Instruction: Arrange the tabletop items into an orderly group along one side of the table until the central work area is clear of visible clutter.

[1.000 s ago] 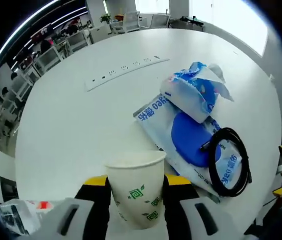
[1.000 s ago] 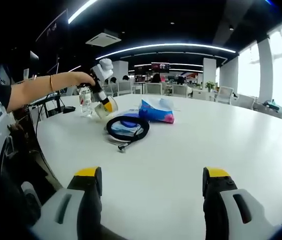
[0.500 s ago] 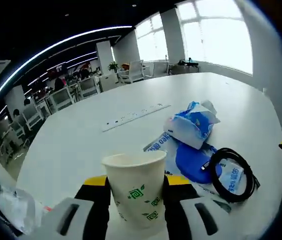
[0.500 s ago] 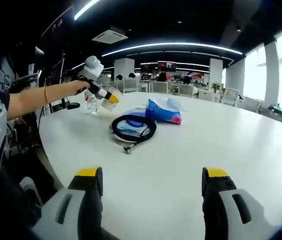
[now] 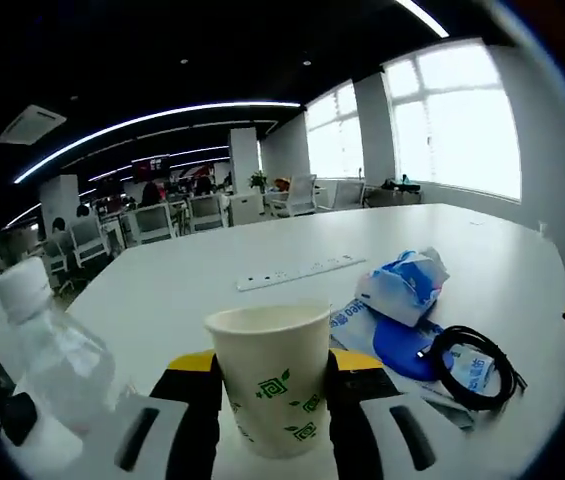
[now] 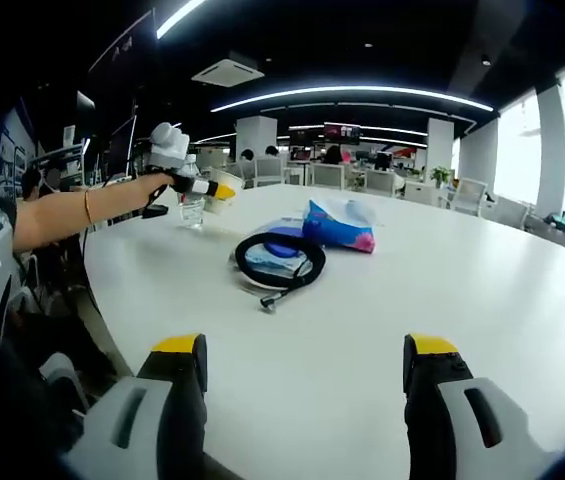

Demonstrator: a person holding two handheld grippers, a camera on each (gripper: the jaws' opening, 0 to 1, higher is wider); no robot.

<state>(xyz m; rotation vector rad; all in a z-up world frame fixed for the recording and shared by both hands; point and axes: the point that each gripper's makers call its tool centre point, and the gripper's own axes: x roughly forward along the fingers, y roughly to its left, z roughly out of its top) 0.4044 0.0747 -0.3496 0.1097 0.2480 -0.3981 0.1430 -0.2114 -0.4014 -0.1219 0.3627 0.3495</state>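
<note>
In the left gripper view a white paper cup with green print [image 5: 270, 375] sits between the tongs [image 5: 267, 385], a clear plastic bottle [image 5: 57, 352] to its left; right of it, on the white round table [image 5: 212, 285] — a blue tissue pack [image 5: 399, 284], then a black coiled cable [image 5: 470, 365].

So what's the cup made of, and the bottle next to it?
The cup looks like paper: matte white walls, a rolled rim and printed green marks. The bottle looks like thin clear plastic, since you can see through it, with a white cap that is probably plastic too.
</note>
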